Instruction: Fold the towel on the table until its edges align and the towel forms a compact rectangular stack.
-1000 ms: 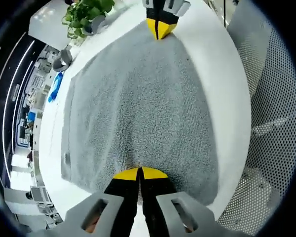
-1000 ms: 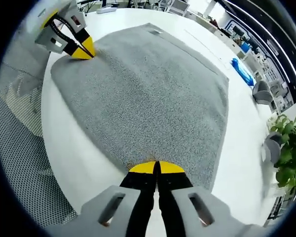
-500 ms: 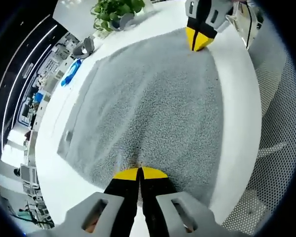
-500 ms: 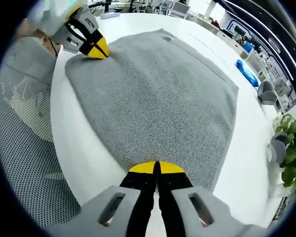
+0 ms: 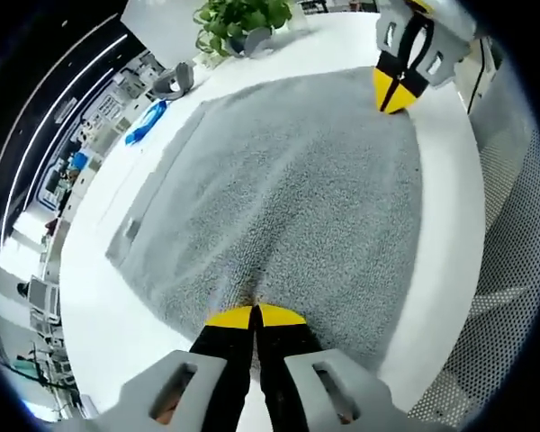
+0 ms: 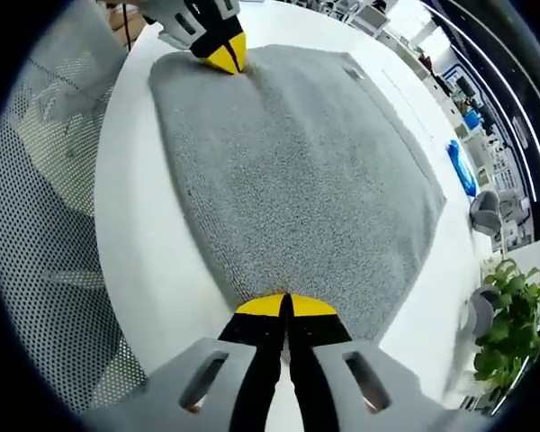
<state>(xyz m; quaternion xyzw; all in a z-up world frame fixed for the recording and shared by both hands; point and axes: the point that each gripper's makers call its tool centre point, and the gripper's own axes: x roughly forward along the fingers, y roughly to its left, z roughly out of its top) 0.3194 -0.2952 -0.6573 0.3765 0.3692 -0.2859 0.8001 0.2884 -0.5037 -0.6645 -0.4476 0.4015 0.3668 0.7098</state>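
Observation:
A grey towel (image 5: 288, 189) lies spread on the white table (image 5: 99, 297), with a small label at its far side (image 5: 129, 230). My left gripper (image 5: 255, 315) is shut on the towel's near edge at one corner. My right gripper (image 6: 283, 306) is shut on the near edge of the same towel (image 6: 297, 171) at the other corner. In the left gripper view the right gripper (image 5: 398, 90) shows at the top right, pinching the cloth. The left gripper (image 6: 218, 49) shows at the top of the right gripper view.
A potted green plant (image 5: 243, 20) stands at the far end of the table, also in the right gripper view (image 6: 504, 333). A blue object (image 5: 146, 121) lies beyond the towel. A mesh chair (image 6: 49, 180) stands beside the table's near edge (image 6: 130, 252).
Both views have tilted and shifted as the hands moved. Both grippers have stayed shut on the towel's near edge, and the other gripper has slid sideways across each view.

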